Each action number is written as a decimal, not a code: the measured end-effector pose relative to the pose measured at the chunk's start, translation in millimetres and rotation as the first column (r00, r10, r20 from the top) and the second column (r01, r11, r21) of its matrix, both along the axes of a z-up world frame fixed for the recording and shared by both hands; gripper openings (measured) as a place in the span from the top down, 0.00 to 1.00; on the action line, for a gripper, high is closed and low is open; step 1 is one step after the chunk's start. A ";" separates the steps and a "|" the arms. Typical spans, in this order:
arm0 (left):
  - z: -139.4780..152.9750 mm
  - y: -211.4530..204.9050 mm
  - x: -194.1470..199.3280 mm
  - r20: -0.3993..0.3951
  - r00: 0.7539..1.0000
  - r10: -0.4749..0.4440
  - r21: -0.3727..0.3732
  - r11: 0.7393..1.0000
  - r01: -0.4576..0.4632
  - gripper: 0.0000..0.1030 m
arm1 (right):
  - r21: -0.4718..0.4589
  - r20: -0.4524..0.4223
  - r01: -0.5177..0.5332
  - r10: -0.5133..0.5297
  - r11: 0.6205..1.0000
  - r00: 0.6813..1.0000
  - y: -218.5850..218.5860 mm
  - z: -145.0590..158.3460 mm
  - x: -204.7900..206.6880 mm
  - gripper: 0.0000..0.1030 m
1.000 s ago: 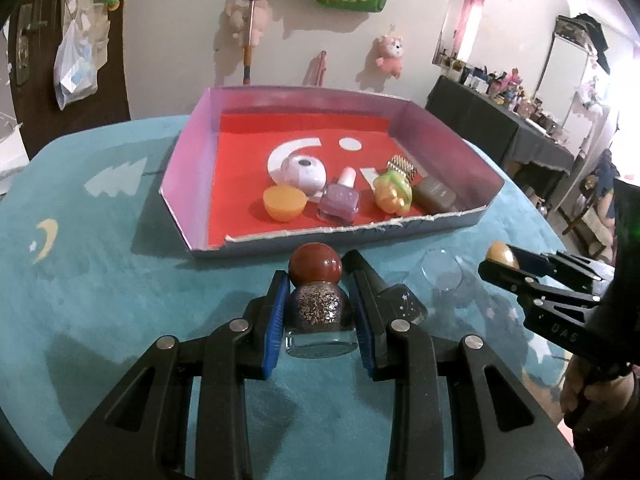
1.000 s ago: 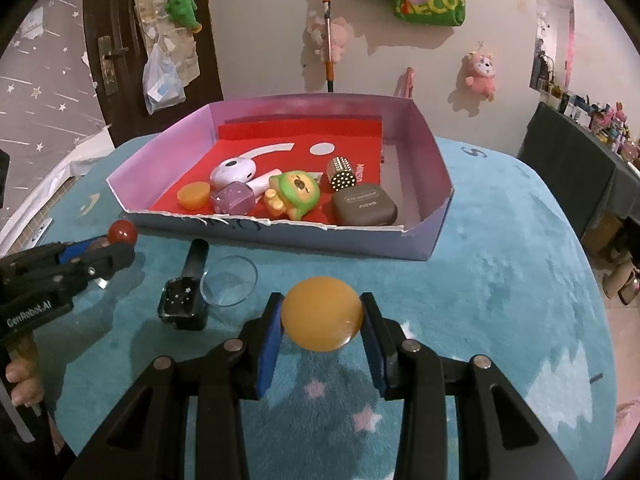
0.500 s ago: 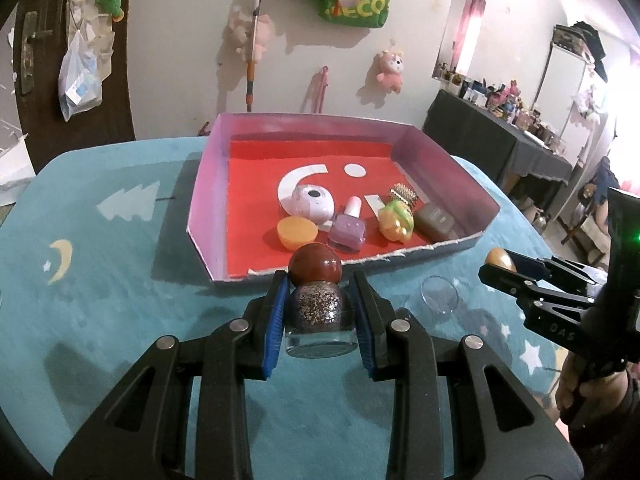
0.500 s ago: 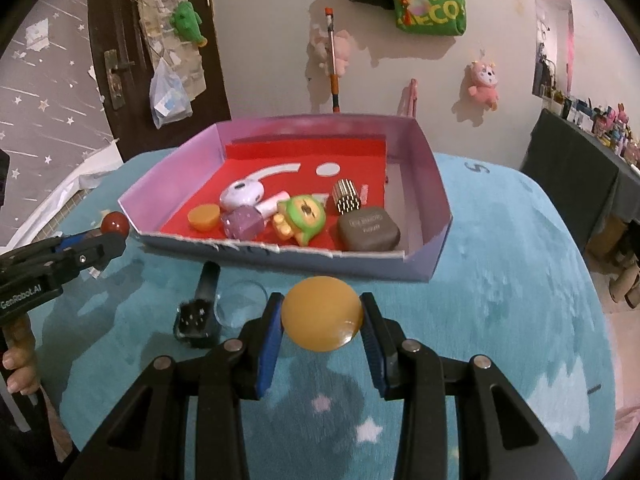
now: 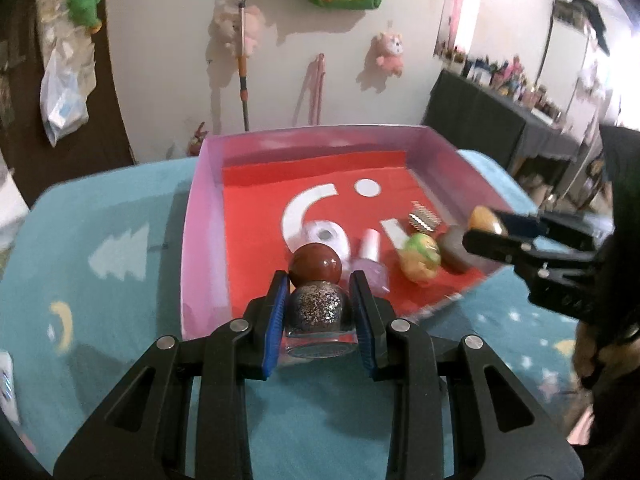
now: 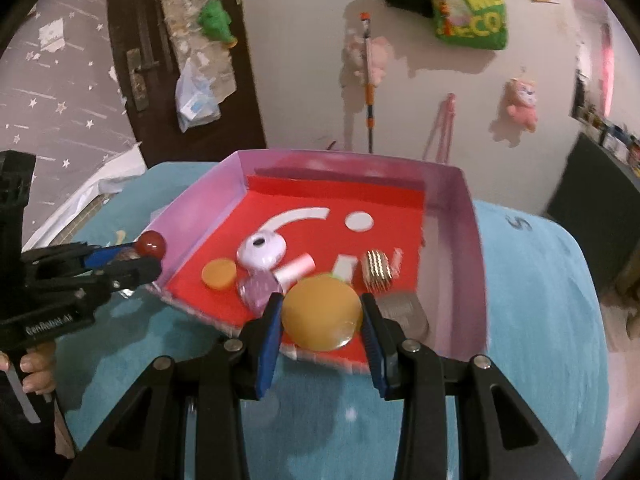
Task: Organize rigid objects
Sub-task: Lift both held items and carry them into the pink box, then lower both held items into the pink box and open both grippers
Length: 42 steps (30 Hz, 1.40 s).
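While both loads hang over the box, nothing is set down yet.
Left gripper fingers clamp the polish bottle upright; right gripper fingers clamp the orange disc, ready for lowering.

A teal table carries a pink-walled tray.

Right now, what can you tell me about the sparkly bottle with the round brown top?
The glittery glass nail polish bottle has a squat clear body full of silvery-brown sparkles, a thick clear base, and a glossy reddish-brown ball cap. It stands upright, squeezed between the blue pads of the left tongs, lifted by the near left corner of the pink cardboard box with the red floor. Only the pads touch it.
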<state>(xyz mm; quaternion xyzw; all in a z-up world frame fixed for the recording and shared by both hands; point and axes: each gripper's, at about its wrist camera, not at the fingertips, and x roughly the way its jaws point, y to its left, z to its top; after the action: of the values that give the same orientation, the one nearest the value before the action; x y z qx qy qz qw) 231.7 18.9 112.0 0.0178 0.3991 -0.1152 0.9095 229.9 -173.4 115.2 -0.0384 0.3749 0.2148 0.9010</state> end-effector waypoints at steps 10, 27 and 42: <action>-16.6 -0.4 71.3 -0.152 0.988 0.006 0.082 0.997 0.007 0.72 | -0.095 -0.120 -0.107 0.095 0.990 0.988 32.7 -15.9 88.6 0.61; -46.1 -13.6 109.1 -0.270 0.963 -0.002 0.232 0.970 0.067 0.72 | -0.179 -0.281 -0.176 0.121 0.968 0.952 53.9 -51.2 133.5 0.61; -59.3 -28.0 123.3 -0.327 0.945 -0.003 0.300 0.948 0.107 0.72 | -0.231 -0.313 -0.179 0.101 0.956 0.944 61.0 -57.7 146.8 0.61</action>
<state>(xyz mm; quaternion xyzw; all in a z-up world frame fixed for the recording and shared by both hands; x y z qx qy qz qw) 354.9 -9.1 52.7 0.1545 0.5549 -0.0772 0.8138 376.7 -112.3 57.6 -0.1484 0.5273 0.2316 0.8039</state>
